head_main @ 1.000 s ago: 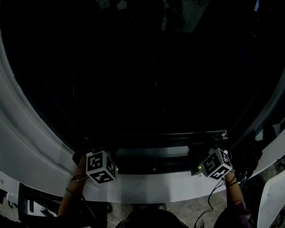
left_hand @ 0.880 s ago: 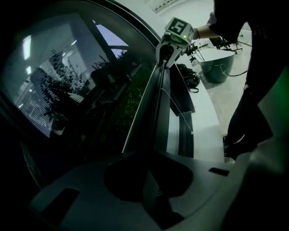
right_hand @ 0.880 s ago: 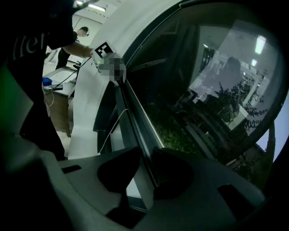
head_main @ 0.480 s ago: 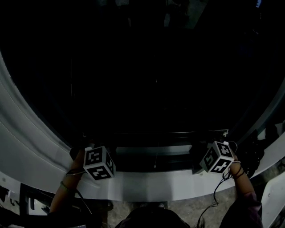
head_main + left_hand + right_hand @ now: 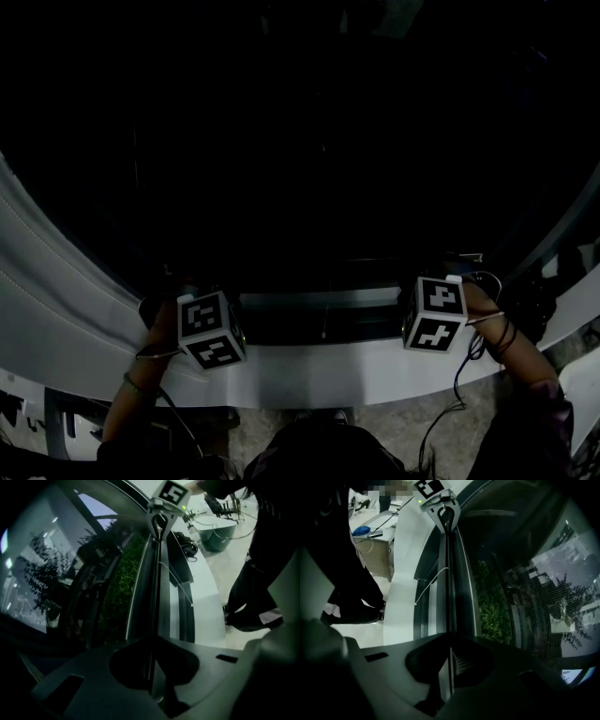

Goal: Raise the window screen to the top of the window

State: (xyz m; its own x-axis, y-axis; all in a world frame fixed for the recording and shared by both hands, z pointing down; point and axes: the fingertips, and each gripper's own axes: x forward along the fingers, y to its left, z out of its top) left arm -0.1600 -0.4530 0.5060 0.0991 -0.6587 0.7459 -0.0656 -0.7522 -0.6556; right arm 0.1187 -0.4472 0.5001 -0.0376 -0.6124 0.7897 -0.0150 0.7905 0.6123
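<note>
The window screen's thin bottom rail [image 5: 323,298] runs level above the white sill [image 5: 328,373], dark mesh and glass above it. My left gripper [image 5: 152,645] is shut on the rail's left end, its marker cube [image 5: 211,328] showing in the head view. The right gripper [image 5: 449,641] is shut on the rail's right end under its own cube [image 5: 434,312]. Along the rail [image 5: 157,573] the left gripper view shows the right gripper [image 5: 161,520] at the far end; the right gripper view shows the rail [image 5: 449,573] ending at the left gripper [image 5: 443,515].
A thin white cord [image 5: 427,587] hangs by the frame. Outside the glass are green plants [image 5: 492,602], and screen mesh [image 5: 543,588] covers the pane. The person's dark legs [image 5: 255,583] stand close to the sill. A desk with clutter [image 5: 370,534] stands behind.
Both grippers have risen a little above the sill with the rail between them. The right gripper's cube has turned and shifted inward.
</note>
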